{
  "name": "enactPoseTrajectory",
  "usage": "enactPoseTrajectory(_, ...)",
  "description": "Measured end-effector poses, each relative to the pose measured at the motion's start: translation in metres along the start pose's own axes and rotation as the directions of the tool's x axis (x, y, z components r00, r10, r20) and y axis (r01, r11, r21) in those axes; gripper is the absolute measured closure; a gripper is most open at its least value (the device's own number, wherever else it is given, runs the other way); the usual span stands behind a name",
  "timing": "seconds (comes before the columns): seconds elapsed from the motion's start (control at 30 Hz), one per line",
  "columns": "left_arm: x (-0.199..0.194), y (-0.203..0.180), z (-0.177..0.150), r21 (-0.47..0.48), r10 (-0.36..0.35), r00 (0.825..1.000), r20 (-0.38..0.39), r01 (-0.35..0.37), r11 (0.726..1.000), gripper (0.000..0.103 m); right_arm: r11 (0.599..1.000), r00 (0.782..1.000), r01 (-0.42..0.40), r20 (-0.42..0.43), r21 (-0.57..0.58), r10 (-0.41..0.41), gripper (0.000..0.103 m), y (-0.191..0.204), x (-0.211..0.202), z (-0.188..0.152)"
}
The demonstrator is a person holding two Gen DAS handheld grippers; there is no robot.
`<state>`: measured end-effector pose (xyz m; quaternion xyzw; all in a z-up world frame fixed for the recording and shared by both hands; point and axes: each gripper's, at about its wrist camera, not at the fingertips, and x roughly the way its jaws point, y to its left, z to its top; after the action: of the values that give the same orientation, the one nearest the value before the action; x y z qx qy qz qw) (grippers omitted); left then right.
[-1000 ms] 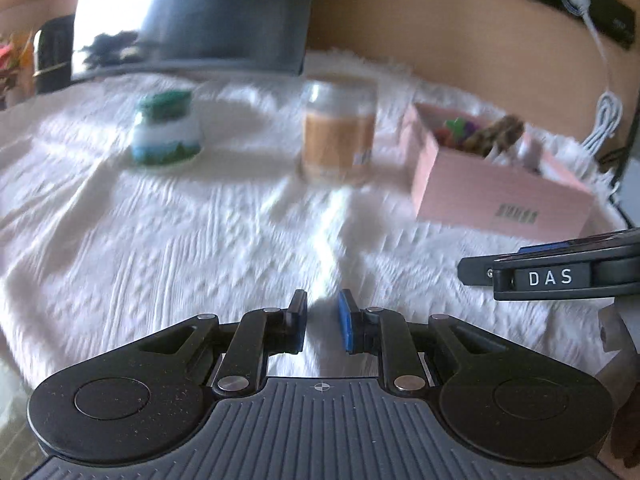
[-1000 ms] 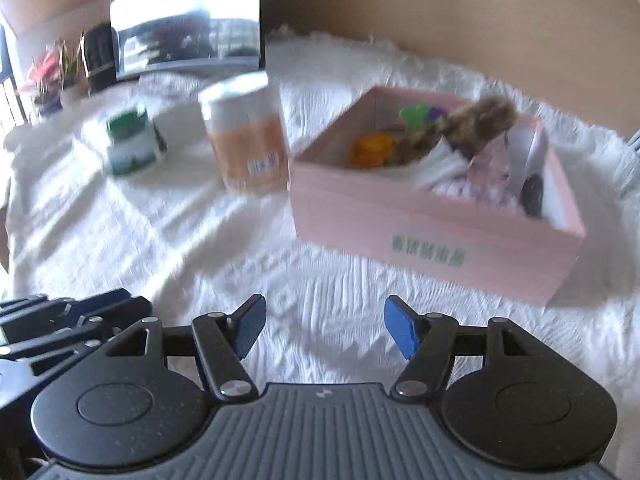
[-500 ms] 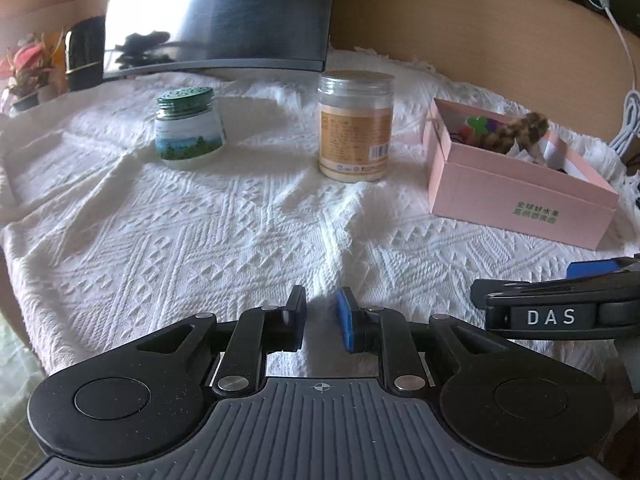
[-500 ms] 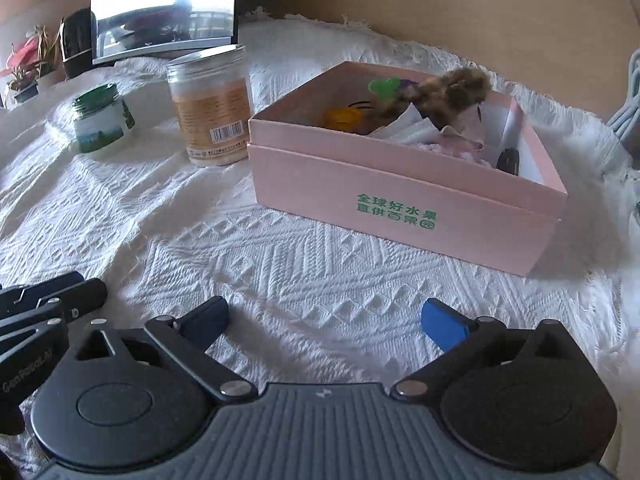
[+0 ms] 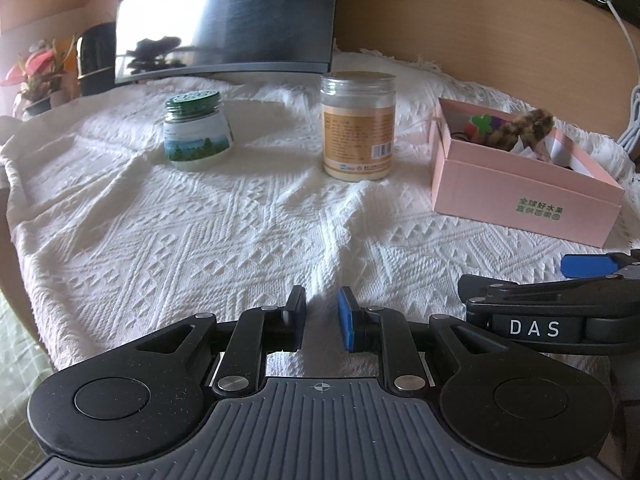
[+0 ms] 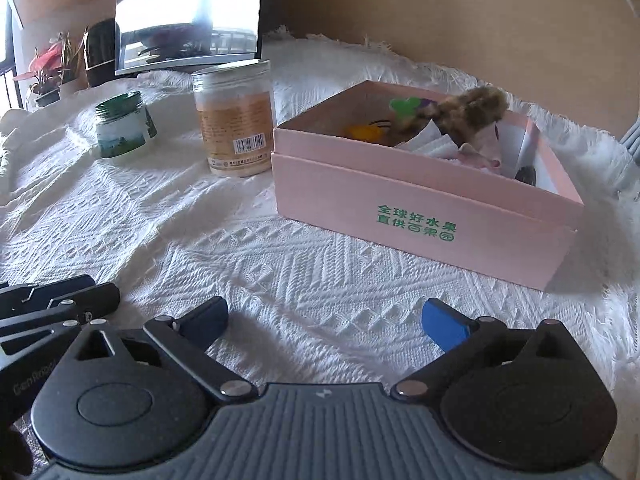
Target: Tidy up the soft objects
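Lying in an open pink cardboard box with green printed characters (image 6: 424, 216), ahead of and to the right of the right gripper's jaws, is the task's lot: a mottled brown furry soft toy (image 6: 468, 110) propped against the far rim, its long axis running slantwise from lower left to upper right; beside it a green soft piece (image 6: 404, 105), a yellow soft piece (image 6: 366, 131), folded white cloth (image 6: 430, 145) and a pale pink soft item (image 6: 478, 158); a small dark object in the box's right corner is too small to identify.

Right gripper (image 6: 325, 320): blue-padded jaws spread as wide as they go, having just been opening, nothing between them, only cloth below; the box stands near, just beyond the fingertips; judged the nearer hand for any reach into the box.

Left gripper (image 5: 322, 318): jaws drawn close with a narrow gap, pinching nothing; from here the box lies well off to the right and farther ahead, with the right gripper interposed at the right edge.

Beyond the left jaws: clear plastic jar with tan label and barcode (image 5: 357, 126), upright, just left of the box, apart from it; squat white jar with green lid and landscape label (image 5: 197, 132), upright, farther left.

Underlying all: white woven tablecloth with raised diamond pattern (image 6: 280, 264); at the back, a dark monitor (image 5: 228, 20), potted plants with red leaves (image 6: 50, 70), and a wooden wall.
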<state>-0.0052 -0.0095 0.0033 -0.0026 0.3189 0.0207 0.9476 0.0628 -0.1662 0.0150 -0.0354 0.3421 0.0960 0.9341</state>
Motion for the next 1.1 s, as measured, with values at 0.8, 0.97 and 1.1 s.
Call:
enactPoseTrajectory(0.8, -0.0001, 0.0003, -0.0001, 0.0, -0.002, 1.0, 0.001, 0.002, 1.0, 0.083, 1.0, 1.0, 0.0, 0.0, 0.0, 0.0, 0.0, -0.0003, 0.0002, -0.0002)
enactPoseTrajectory(0.97, -0.0001, 0.0, -0.0002, 0.002, -0.001, 1.0, 0.001, 0.001, 1.0, 0.083, 1.0, 1.0, 0.0, 0.0, -0.001, 0.0, 0.0, -0.0003, 0.0003, -0.0003)
enactPoseTrajectory(1.1, -0.0011, -0.0021, -0.0004, -0.003, 0.002, 1.0, 0.002, -0.002, 1.0, 0.083, 1.0, 1.0, 0.0, 0.0, 0.0, 0.0, 0.0, -0.0003, 0.0003, -0.0003)
